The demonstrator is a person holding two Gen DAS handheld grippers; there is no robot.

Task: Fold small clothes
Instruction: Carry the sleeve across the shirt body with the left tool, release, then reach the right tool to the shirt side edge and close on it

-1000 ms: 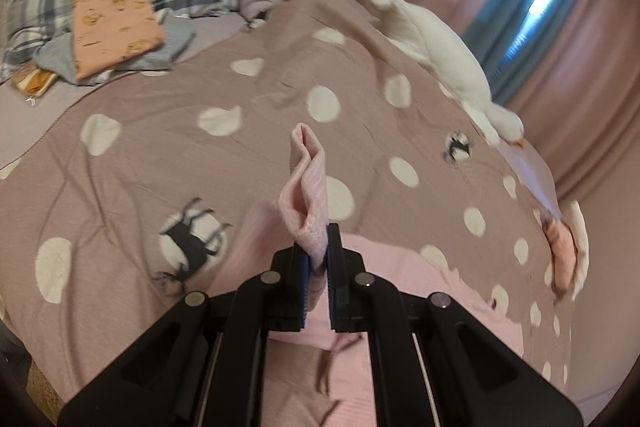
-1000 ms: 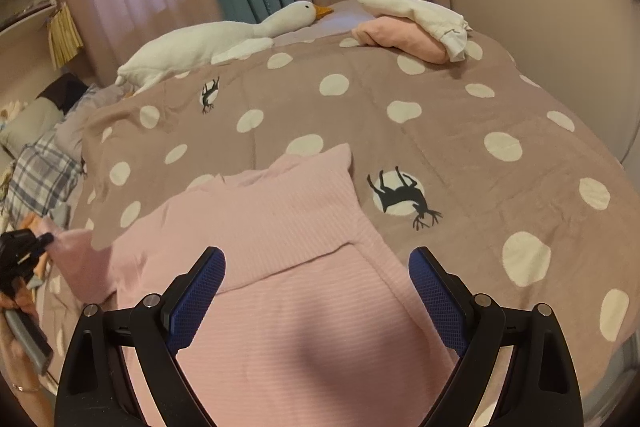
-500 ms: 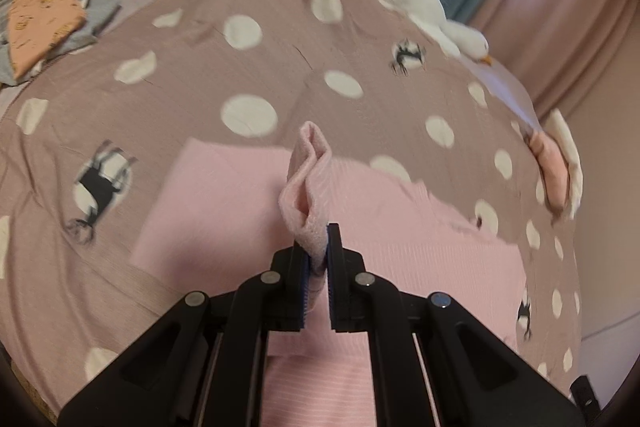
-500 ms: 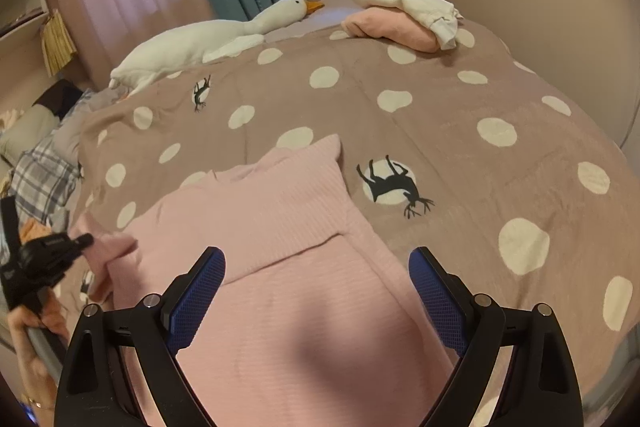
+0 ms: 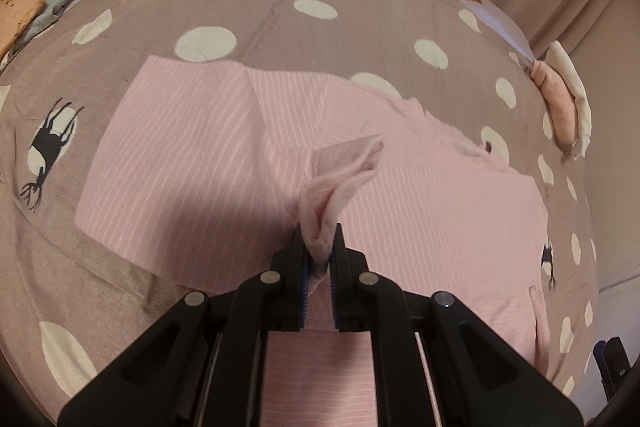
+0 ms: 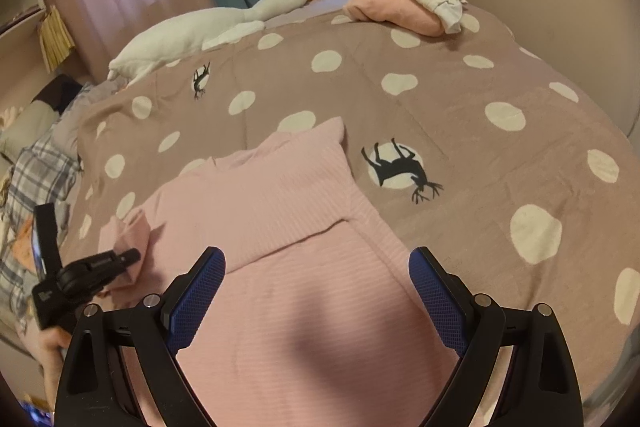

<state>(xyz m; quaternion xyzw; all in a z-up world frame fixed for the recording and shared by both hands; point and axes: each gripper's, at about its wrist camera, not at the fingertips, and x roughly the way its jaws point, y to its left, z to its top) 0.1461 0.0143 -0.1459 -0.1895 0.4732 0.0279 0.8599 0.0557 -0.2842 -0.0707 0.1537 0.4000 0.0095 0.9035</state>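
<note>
Left gripper (image 5: 319, 253): jaws nearly closed, pinching a bunched fold of the pink garment's sleeve end (image 5: 340, 183); they have just been easing apart slightly, with the cloth between the pads.
Right gripper (image 6: 316, 301): jaws spread wide, nothing between them, poised above the garment's lower part without touching it.
Finger pads (image 6: 196, 301): blue, cross-hatched texture, set on black plastic arms with silver rivets.
Pink garment (image 5: 192, 147): soft ribbed knit with fine pale stripes, lying flat on the bed in the middle of both views; one side already folded over, leaving a straight edge across the body.
Held sleeve: rises from the jaws as a loose, curled tube above the flat cloth.
Bedspread (image 6: 460, 99): dusty mauve, cream dots, black deer silhouettes, lightly creased.
Goose plush (image 6: 208, 31): white, long-necked, orange beak, at the far edge of the bed.
Folded clothes (image 6: 404, 3): pink piece under a white one, near the far corner.
Left hand (image 6: 54, 347): at the right view's lower left edge, gripping the handle, tool angled down.
</note>
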